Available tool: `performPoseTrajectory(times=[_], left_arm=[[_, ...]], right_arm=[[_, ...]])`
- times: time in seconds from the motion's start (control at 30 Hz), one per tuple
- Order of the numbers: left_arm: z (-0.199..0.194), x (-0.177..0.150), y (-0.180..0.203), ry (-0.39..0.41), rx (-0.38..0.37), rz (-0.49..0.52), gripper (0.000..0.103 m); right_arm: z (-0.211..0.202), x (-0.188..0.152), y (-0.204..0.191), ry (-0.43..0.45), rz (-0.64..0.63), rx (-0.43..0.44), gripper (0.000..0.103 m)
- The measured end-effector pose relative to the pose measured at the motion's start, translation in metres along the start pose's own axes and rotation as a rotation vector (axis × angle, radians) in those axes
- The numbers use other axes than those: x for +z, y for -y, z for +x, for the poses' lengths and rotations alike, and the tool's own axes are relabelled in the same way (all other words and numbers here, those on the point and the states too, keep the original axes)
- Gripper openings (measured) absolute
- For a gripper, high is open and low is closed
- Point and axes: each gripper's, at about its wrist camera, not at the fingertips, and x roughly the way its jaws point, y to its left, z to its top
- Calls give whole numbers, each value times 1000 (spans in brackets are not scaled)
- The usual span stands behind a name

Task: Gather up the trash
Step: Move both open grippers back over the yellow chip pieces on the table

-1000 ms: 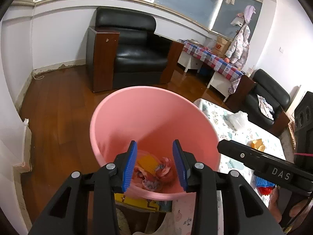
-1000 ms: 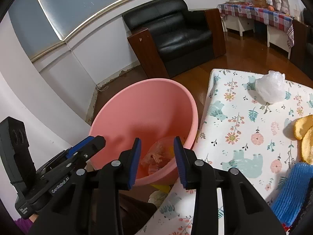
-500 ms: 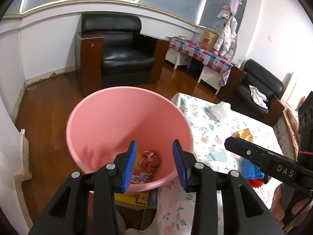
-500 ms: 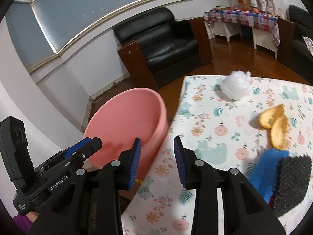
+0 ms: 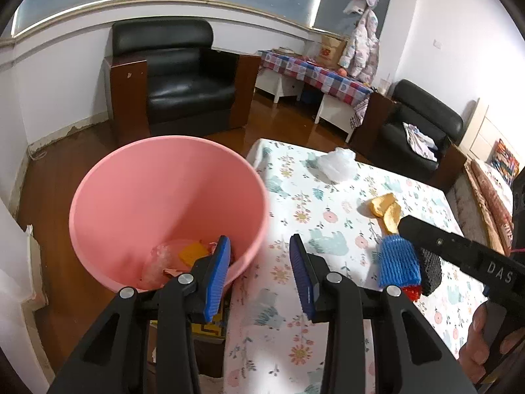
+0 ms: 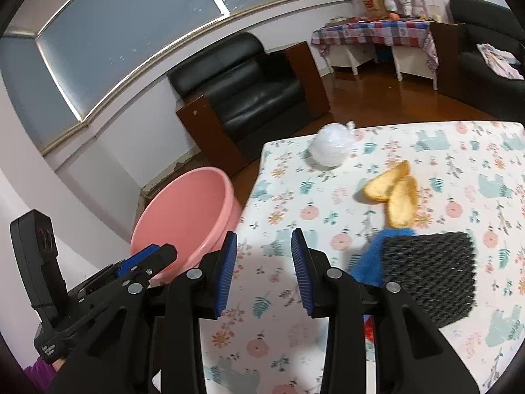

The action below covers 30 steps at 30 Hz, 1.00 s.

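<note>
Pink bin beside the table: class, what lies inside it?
Inside the pink bin lie a yellow scrap, crumpled clear plastic and reddish bits. The left gripper hides part of the bottom.

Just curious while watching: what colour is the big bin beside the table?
Pink. The bin shows best in the left wrist view.

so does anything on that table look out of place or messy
Yes. Loose trash lies on the floral tablecloth: a crumpled clear plastic bag, orange peel pieces, and blue and black foam nets overlapping. The pink bin beside the table already holds scraps.
</note>
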Motion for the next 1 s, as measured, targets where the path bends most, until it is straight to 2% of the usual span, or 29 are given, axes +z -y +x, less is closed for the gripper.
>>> performPoseTrajectory(times=[0.57, 1.0], left_arm=[[13, -2, 54, -43, 9, 102, 37], [33, 2, 97, -66, -21, 160, 37]], right_arm=[[-33, 2, 53, 66, 72, -32, 35], [-58, 4, 122, 125, 190, -76, 35]])
